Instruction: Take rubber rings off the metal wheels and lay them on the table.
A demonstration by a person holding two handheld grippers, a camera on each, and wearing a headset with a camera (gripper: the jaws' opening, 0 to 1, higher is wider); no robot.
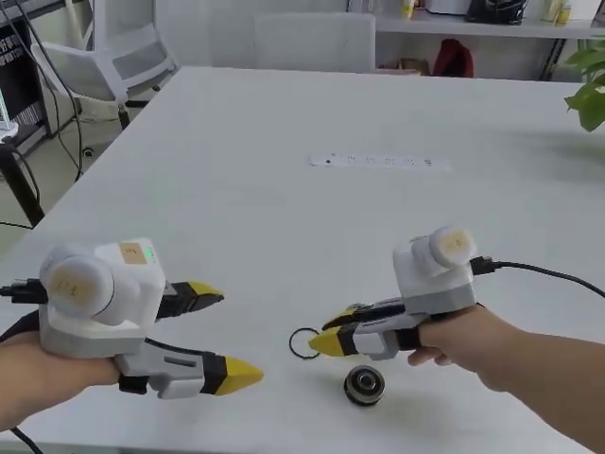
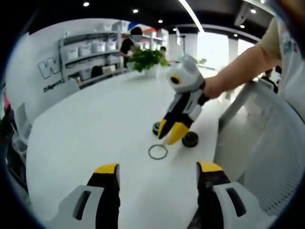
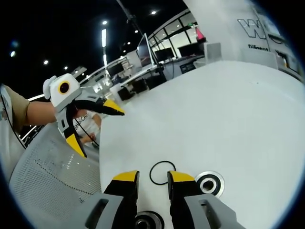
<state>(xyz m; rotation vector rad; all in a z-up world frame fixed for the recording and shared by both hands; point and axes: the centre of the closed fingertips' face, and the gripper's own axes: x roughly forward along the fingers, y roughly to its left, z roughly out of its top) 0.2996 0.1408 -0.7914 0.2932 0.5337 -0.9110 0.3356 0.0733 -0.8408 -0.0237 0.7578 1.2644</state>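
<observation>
A thin black rubber ring (image 1: pixel 303 342) lies flat on the white table (image 1: pixel 312 218), just off the yellow tips of my right gripper (image 1: pixel 331 333). That gripper's jaws stand a little apart with nothing between them. A metal wheel (image 1: pixel 364 385) rests in front of it. In the right gripper view the ring (image 3: pixel 162 172) sits just beyond my right gripper (image 3: pixel 153 176), with one wheel (image 3: pixel 209 183) to its right and another (image 3: pixel 147 220) below. My left gripper (image 1: pixel 227 333) is wide open and holds nothing. The left gripper view has the ring (image 2: pixel 157 151) and two wheels (image 2: pixel 190 139) (image 2: pixel 156 128).
A white power strip (image 1: pixel 378 161) lies mid-table farther back. Office chairs (image 1: pixel 113 47) stand at the far left corner and a green plant (image 1: pixel 591 85) at the right edge. The table's near edge runs just below the grippers.
</observation>
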